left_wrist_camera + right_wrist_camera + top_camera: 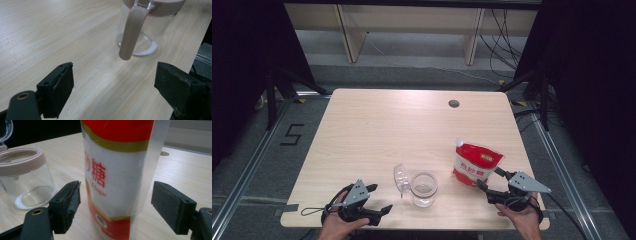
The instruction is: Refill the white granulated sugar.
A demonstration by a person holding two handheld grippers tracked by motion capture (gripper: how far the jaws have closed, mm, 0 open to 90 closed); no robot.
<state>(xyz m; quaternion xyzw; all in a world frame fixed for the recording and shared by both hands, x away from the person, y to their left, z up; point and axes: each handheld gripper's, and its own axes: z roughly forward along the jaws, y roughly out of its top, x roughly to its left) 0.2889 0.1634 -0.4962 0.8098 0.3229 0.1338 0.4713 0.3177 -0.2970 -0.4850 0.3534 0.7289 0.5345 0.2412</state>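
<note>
The left tongs (379, 197) rest low on the worktop (377, 130) with jaws apart and nothing between them; just ahead stands the clear jar (424, 188), its beige handle (131, 32) turned toward them and its lid (400, 177) flipped open beside it. A thin white layer lies in the jar's bottom. To the right, the right tongs (490, 181) are spread wide around the lower part of the red-and-white sugar pouch (476, 164), the pads not yet pressing it. The grip would best close gently on the firm white middle, square to the pouch, so the soft bag stays upright and the spout (458, 142) can later tip over the jar's mouth.
</note>
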